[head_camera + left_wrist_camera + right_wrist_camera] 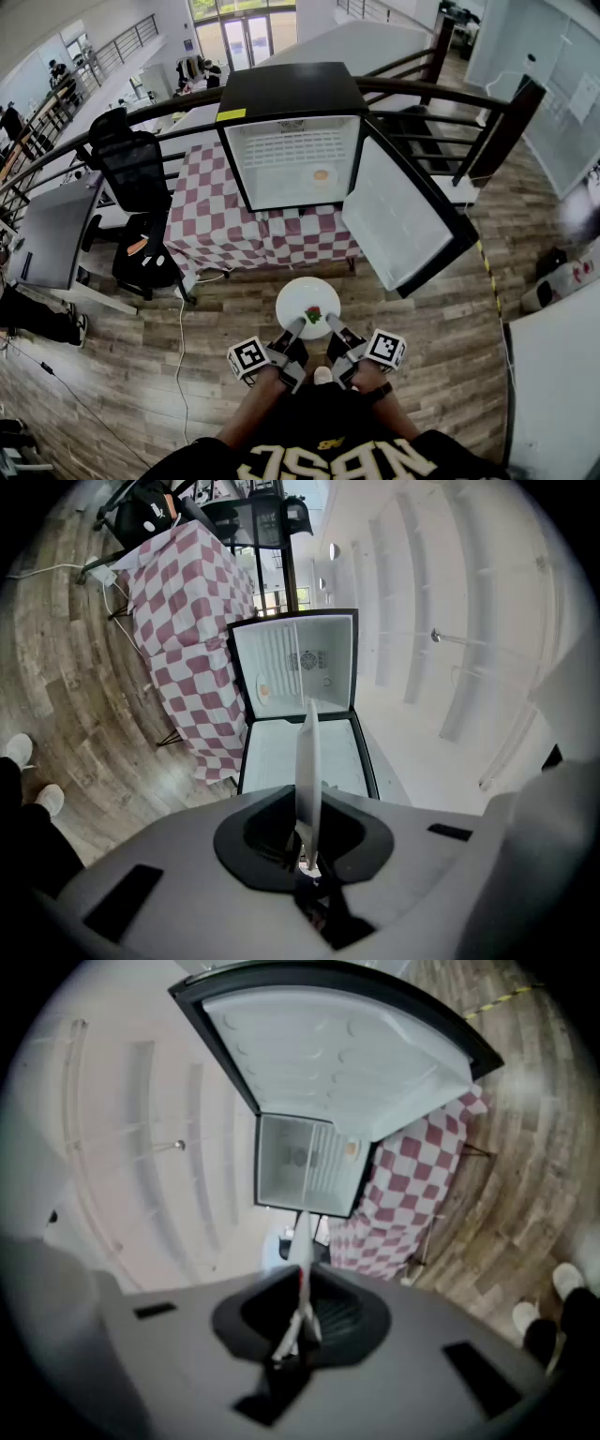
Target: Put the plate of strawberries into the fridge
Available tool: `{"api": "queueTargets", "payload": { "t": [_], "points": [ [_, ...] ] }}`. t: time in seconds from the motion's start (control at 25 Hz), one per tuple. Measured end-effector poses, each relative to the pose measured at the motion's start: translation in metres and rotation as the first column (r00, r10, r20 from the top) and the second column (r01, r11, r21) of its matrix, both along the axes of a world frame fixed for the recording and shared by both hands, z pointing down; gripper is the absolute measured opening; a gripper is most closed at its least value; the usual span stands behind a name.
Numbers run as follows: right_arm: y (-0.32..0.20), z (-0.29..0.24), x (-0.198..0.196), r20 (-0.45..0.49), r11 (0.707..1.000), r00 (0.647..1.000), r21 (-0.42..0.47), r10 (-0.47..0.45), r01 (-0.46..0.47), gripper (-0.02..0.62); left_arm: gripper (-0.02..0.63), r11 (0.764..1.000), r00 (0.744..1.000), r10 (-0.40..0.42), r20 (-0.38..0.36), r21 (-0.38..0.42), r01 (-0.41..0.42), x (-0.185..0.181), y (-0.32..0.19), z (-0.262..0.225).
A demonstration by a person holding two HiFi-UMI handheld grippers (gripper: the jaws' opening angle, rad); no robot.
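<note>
Left hand-held gripper (pixel 297 329) and right hand-held gripper (pixel 332 327) both clench the white plate (pixel 292 298) at its rim. Strawberries (pixel 313 315) lie on it, before the open fridge (pixel 291 89)

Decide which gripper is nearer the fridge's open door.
Right. The right gripper holds the plate rim just below the fridge door; the left gripper holds the rim beside it, farther from the door.
</note>
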State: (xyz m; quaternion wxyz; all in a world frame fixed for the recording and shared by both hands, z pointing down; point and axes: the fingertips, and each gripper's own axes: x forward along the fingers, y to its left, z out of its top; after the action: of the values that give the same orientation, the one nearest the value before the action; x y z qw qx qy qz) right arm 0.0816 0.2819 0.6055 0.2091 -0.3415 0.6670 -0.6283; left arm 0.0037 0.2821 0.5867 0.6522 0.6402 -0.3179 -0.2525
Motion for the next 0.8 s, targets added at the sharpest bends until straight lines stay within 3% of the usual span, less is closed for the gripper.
{"api": "queueTargets", "payload": {
  "t": [0.12,0.44,0.64,0.8],
  "points": [
    [-0.002,-0.002,0.006,0.012,0.999,1.000,0.023,-0.023,0.023,0.046,0.040,1.000,1.000,-0.014,-0.018,0.023,0.015,0.009,0.000,-0.004],
    [0.009,0.013,0.011,-0.015,0.997,0.997,-0.018,-0.079,0.079,0.046,0.040,0.998,0.998,-0.052,0.033,0.045,0.051,0.016,0.011,0.003],
    [0.006,0.024,0.007,-0.045,0.993,0.993,-0.051,-0.112,0.110,0.046,0.040,0.999,0.998,-0.045,0.038,0.020,0.045,0.015,0.017,0.014],
    [-0.018,0.030,0.001,-0.061,0.993,0.991,-0.045,-0.116,0.113,0.046,0.040,0.999,0.998,-0.054,0.015,0.009,0.054,0.008,-0.007,0.024]
  ]
}}
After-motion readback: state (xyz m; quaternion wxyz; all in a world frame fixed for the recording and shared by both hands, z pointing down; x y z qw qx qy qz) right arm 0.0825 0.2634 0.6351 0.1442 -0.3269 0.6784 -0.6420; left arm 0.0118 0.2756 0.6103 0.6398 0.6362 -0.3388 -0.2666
